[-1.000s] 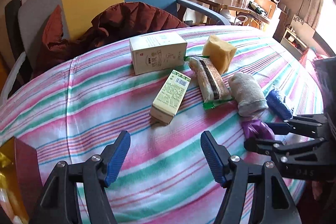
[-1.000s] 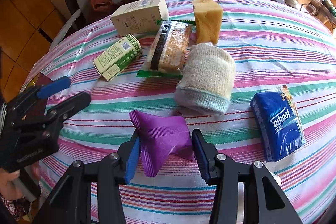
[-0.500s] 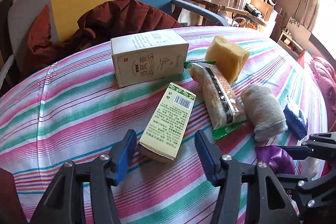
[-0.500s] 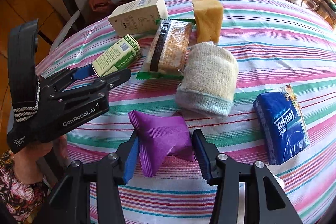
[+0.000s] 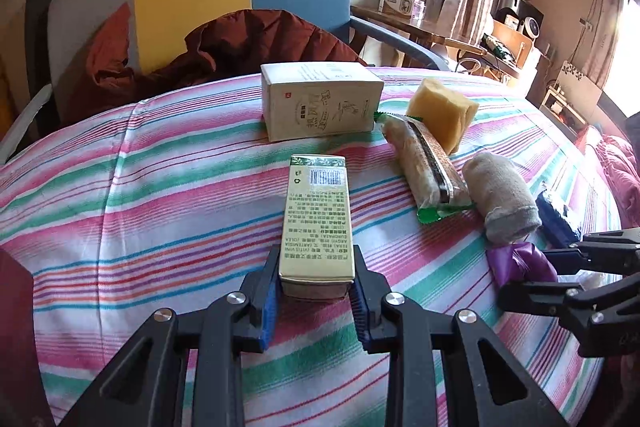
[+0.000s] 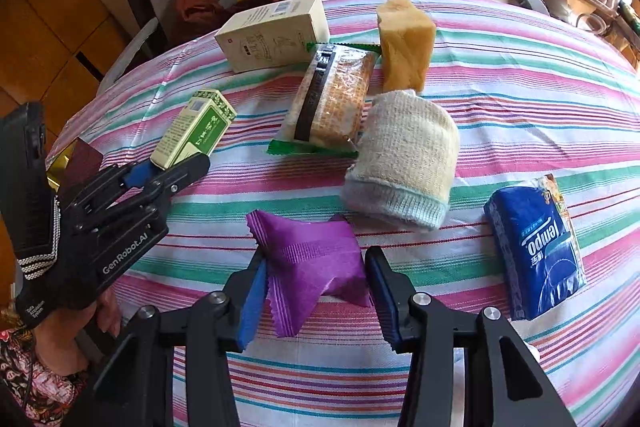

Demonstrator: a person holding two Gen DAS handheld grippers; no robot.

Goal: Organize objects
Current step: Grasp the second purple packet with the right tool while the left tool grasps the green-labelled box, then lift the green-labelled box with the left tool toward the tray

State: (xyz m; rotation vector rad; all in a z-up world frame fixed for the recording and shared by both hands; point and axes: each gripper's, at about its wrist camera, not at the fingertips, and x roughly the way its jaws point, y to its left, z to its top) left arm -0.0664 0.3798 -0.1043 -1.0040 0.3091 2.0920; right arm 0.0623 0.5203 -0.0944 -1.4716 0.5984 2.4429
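A slim green-and-cream box lies on the striped tablecloth. My left gripper is shut on its near end, blue pads pressed to both sides. The right wrist view shows the same grip on the green box by the left gripper, with a hand behind it. A crinkled purple packet sits between the pads of my right gripper; its jaws are closing and press on the packet's sides. At the right edge of the left wrist view are the purple packet and the right gripper.
Farther back lie a cream carton, a yellow sponge block, a wrapped snack bar, a rolled knit sock and a blue tissue pack. A chair with a dark red jacket stands behind the table.
My left gripper moved forward and down to the green box and shut on its near end. The right gripper stayed in place around the purple packet.
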